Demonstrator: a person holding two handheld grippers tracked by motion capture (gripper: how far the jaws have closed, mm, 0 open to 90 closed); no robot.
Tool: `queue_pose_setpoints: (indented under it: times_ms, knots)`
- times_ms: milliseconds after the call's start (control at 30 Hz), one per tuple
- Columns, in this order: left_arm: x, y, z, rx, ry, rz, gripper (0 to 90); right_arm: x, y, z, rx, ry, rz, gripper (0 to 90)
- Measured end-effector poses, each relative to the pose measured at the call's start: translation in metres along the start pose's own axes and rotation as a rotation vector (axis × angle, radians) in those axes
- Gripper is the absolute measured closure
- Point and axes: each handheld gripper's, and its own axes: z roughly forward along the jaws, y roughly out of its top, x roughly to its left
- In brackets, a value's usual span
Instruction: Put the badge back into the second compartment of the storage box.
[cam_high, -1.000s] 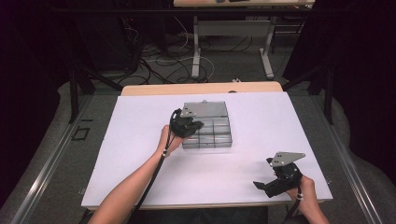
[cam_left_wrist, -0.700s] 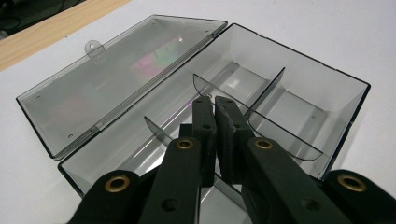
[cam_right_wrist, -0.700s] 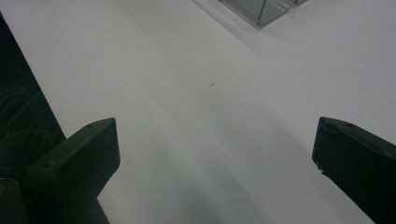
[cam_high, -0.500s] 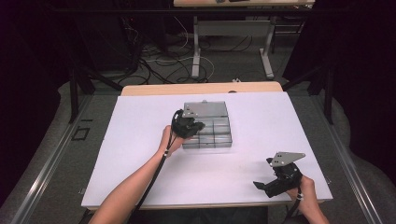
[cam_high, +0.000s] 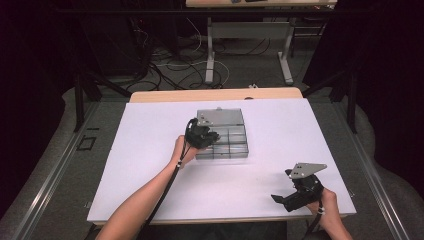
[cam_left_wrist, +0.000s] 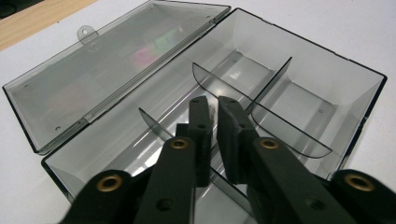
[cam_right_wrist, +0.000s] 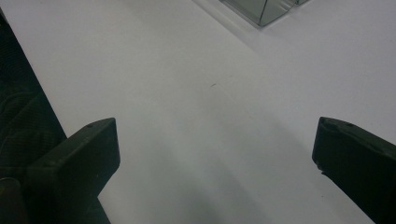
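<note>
Box (cam_high: 225, 135) of clear grey plastic sits on the white surface (cam_high: 150, 150), toward its far edge and about midway between the left and right edges. Its lid (cam_left_wrist: 107, 60) is swung fully open and lies flat on the surface on the far side, hinged to the tray, with a small tab at its outer edge. Thin curved dividers (cam_left_wrist: 261, 116) split the tray into compartments, and those that can be seen hold nothing.

The left gripper (cam_high: 202, 136) is at the box's left end, held by the left hand (cam_high: 181, 152). In the left gripper view its black jaws reach down into the tray and are drawn almost together, with a narrow gap left between the tips (cam_left_wrist: 212, 107); they stand astride a divider (cam_left_wrist: 154, 126), but whether they actually pinch it cannot be told.

The right gripper (cam_high: 300, 192) is near the surface's near right corner, well apart from the box, held by the right hand (cam_high: 325, 207). Its jaws are spread wide over bare surface, grasping nothing, and a corner of the box (cam_right_wrist: 261, 11) shows at the top of the right gripper view.
</note>
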Motion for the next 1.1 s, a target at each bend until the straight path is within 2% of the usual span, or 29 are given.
queue_pose_setpoints:
  times_ms: [100, 167, 267, 333, 367, 533, 633, 700, 767, 800, 867, 1000, 1100]
  knots:
    - [0.001, 0.001, -0.002, -0.011, 0.002, -0.001, 77.0, -0.001, 0.0, 0.0, -0.002, 0.0, -0.012, 0.5]
    - [0.001, 0.001, -0.005, -0.016, 0.005, -0.004, 73.1, 0.0, 0.0, 0.0, 0.001, -0.001, 0.0, 0.5]
    - [0.003, 0.001, -0.011, -0.019, -0.004, -0.009, 63.5, 0.0, 0.0, -0.001, -0.003, -0.003, -0.002, 0.5]
    - [0.003, 0.0, -0.016, -0.016, 0.002, -0.012, 54.5, 0.0, 0.0, -0.001, -0.009, -0.006, -0.013, 0.5]
    - [0.004, -0.001, -0.019, -0.014, 0.004, 0.0, 52.7, 0.0, 0.0, -0.001, -0.008, -0.006, -0.012, 0.5]
    - [0.007, -0.004, -0.033, 0.001, 0.019, -0.013, 36.2, 0.001, 0.0, 0.0, -0.004, -0.002, -0.009, 0.5]
    - [0.007, -0.006, -0.039, 0.011, 0.03, -0.003, 27.6, 0.0, 0.0, -0.001, -0.006, -0.002, -0.02, 0.5]
    - [0.006, -0.007, -0.044, 0.025, 0.032, 0.008, 23.6, 0.001, 0.0, 0.0, -0.014, -0.005, -0.007, 0.5]
    - [0.005, -0.009, -0.047, 0.018, 0.04, 0.006, 20.4, 0.001, 0.0, -0.001, -0.002, -0.001, -0.008, 0.5]
    - [0.005, -0.009, -0.049, 0.02, 0.047, 0.011, 19.2, 0.0, 0.0, -0.001, -0.006, -0.002, -0.018, 0.5]
    - [0.005, -0.01, -0.052, 0.018, 0.052, 0.007, 17.0, 0.002, 0.0, 0.0, -0.022, -0.009, -0.009, 0.5]
    - [0.006, -0.013, -0.058, 0.026, 0.067, 0.007, 13.7, 0.002, 0.0, -0.001, -0.022, -0.014, -0.014, 0.5]
    - [0.007, -0.017, -0.064, 0.024, 0.08, -0.005, 10.4, 0.001, 0.0, -0.002, 0.005, -0.007, -0.015, 0.5]
